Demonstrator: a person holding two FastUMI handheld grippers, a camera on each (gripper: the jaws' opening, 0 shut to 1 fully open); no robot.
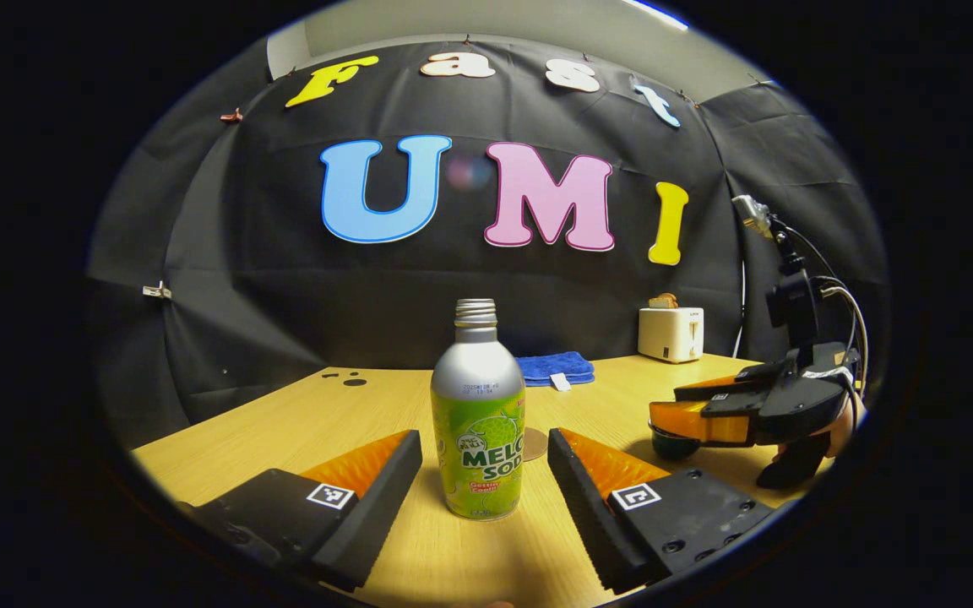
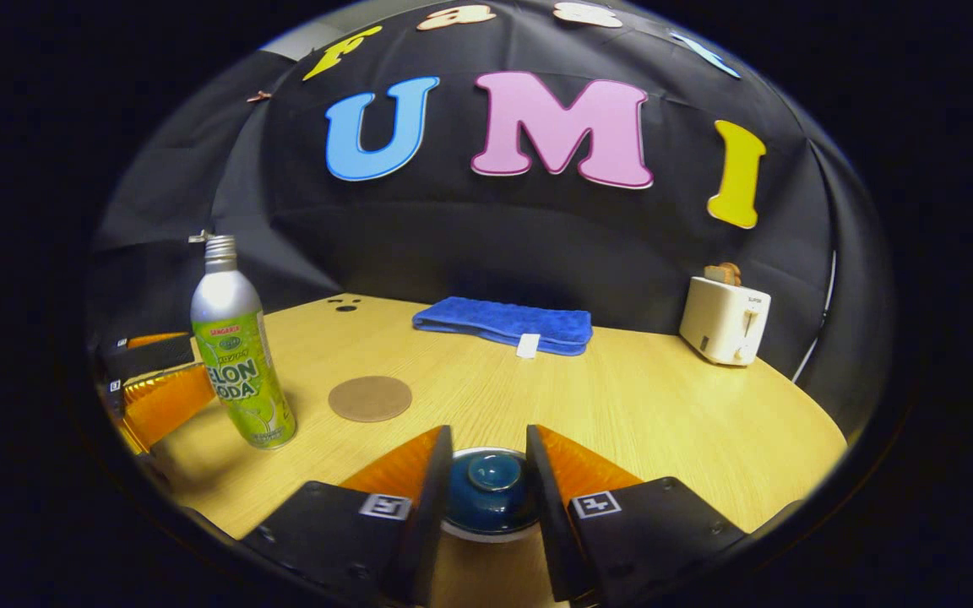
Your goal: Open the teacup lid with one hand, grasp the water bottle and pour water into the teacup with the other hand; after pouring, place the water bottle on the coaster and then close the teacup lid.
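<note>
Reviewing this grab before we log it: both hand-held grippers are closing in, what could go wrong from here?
1. The left hand-held gripper straddles the uncapped silver and green soda bottle with gaps on both sides; an uneven close could tip it and spill.
2. The right hand-held gripper flanks the dark blue teacup lid; whether it grips the small knob is unclear, so the lid may slip.
3. The round brown coaster lies close beside the bottle, so placement could land off-centre.
</note>
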